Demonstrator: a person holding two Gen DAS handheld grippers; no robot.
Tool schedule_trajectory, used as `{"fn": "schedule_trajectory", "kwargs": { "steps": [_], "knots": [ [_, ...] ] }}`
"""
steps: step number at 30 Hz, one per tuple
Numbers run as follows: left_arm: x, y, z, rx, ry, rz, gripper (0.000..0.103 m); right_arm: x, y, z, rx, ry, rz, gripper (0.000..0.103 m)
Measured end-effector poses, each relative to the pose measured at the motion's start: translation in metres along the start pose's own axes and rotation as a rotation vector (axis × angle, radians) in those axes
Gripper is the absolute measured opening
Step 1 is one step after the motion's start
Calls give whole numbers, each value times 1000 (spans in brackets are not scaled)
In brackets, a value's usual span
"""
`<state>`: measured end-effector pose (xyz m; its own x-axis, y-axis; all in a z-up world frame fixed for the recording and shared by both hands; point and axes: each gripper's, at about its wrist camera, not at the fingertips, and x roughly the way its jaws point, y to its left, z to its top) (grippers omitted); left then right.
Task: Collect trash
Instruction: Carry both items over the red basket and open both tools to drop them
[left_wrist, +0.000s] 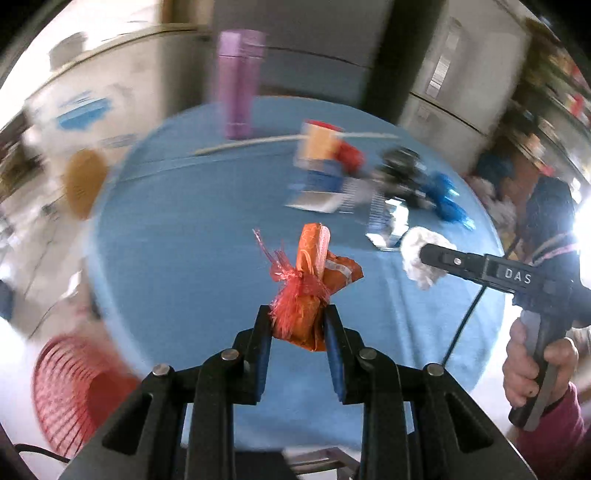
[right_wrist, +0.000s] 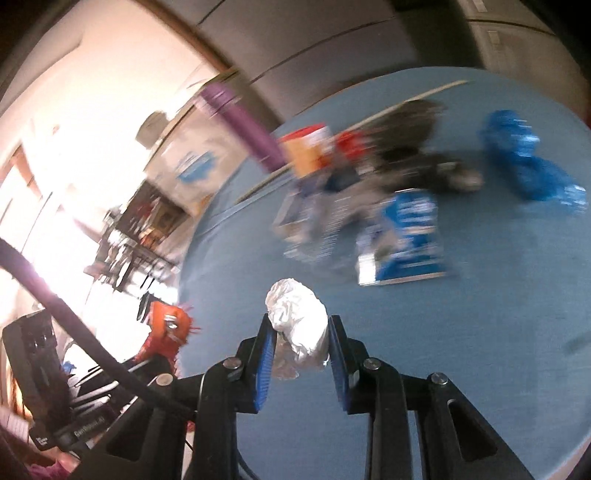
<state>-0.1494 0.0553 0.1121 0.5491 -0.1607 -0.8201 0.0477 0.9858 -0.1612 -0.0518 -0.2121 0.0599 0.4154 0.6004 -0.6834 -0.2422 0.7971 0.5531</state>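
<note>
Two pieces are up off the blue table (left_wrist: 177, 229): my left gripper (left_wrist: 297, 325) clamps an orange wrapper (left_wrist: 310, 280), my right gripper (right_wrist: 300, 332) a white wad (right_wrist: 299, 314); blue wrappers (right_wrist: 532, 162) and cartons (right_wrist: 406, 236) remain, red basket (left_wrist: 62, 391) waiting near.

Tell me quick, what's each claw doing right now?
Left gripper: closed on the orange wrapper.
Right gripper: closed on the white crumpled paper.
</note>
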Motion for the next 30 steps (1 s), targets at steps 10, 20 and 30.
{"fn": "schedule_trajectory", "kwargs": {
  "steps": [10, 20, 30],
  "knots": [
    [-77, 139, -78, -324, 33, 279, 29, 86, 144, -26, -226, 220, 194, 30],
    [-61, 218, -143, -490, 166, 368, 30, 161, 261, -78, -390, 403, 272, 32],
    [-50, 241, -167, -576, 189, 288, 55, 211, 284, -98, -364, 505, 238, 40]
  ]
}}
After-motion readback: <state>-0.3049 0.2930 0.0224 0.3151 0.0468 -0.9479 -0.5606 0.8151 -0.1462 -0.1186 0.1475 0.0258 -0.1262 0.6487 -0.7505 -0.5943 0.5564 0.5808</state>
